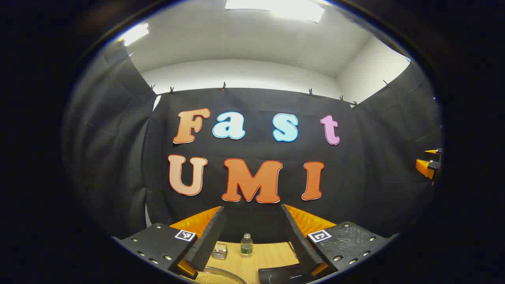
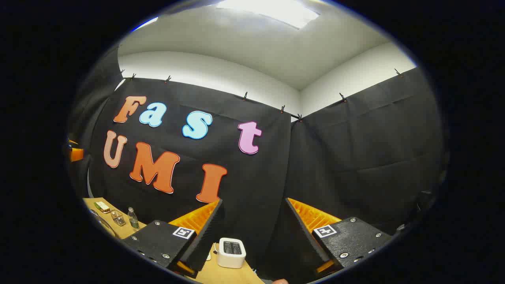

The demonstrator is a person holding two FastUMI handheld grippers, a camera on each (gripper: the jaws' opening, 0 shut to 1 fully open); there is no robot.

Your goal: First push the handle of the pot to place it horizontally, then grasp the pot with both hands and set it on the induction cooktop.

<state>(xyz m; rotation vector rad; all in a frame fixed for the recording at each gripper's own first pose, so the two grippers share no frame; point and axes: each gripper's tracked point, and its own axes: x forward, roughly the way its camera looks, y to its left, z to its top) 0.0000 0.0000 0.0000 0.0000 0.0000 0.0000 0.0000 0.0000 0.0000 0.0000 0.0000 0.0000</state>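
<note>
My left gripper (image 1: 252, 209) is held high and level, open, with nothing between its fingers. Below it, at the bottom of the left gripper view, a curved metal rim shows, seemingly the pot (image 1: 230, 273), with yellowish grains inside; its handle is hidden. To the right of it lies the black induction cooktop (image 1: 282, 274), only its far edge visible. My right gripper (image 2: 253, 201) is also open and empty, raised above the table's right end. Each gripper appears at the other view's edge: the right gripper (image 1: 428, 165) and the left gripper (image 2: 74, 153).
On the wooden table (image 1: 268, 254) stand a small water bottle (image 1: 246, 244) and a little glass jar (image 1: 219, 251) near the back wall. A white toaster (image 2: 231, 252) sits under my right gripper. The bottle (image 2: 133, 218), the jar (image 2: 117, 217) and a small packet (image 2: 101, 206) show far left.
</note>
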